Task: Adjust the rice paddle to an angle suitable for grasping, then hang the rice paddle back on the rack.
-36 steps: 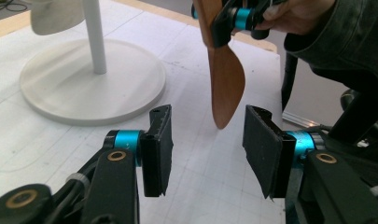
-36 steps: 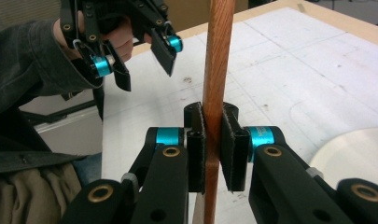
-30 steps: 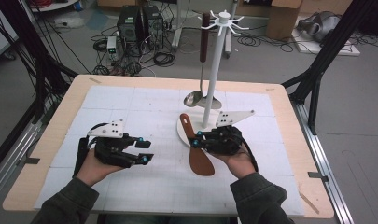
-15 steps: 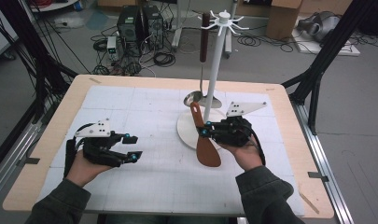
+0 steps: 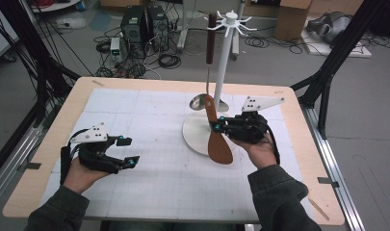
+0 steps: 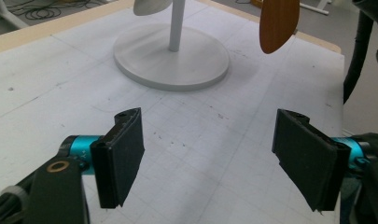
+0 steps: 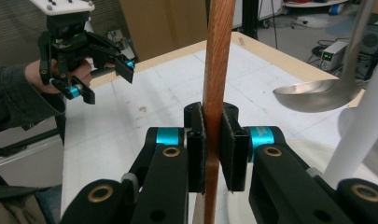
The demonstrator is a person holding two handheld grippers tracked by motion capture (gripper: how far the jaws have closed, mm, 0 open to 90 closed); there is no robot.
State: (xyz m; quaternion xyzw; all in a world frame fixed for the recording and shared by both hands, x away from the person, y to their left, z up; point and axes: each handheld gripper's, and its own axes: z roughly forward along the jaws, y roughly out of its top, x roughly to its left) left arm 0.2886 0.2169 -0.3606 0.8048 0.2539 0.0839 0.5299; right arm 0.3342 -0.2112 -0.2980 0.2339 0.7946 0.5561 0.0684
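Note:
My right gripper (image 5: 215,127) (image 7: 212,119) is shut on the handle of a wooden spatula (image 5: 218,145) (image 7: 218,56). It holds the spatula above the round base of a white hook stand (image 5: 223,62), blade end toward me. A metal ladle (image 5: 200,101) (image 7: 317,93) with a brown handle hangs from the stand, its bowl just beyond the spatula. My left gripper (image 5: 126,150) (image 6: 210,126) hovers low over the mat at the left. Its jaws have just been opening and stand wide apart with nothing between them. In the left gripper view the spatula blade (image 6: 277,23) hangs past the stand base (image 6: 172,58).
A white gridded mat (image 5: 154,120) covers the wooden table (image 5: 62,110). Beyond the far edge, cables and electronics boxes (image 5: 139,24) lie on the floor. Black frame legs (image 5: 337,57) stand at both sides of the table.
The left hand drew leftward and its jaws widened. The right hand shifted right and rose, carrying the spatula up off the mat over the stand base.

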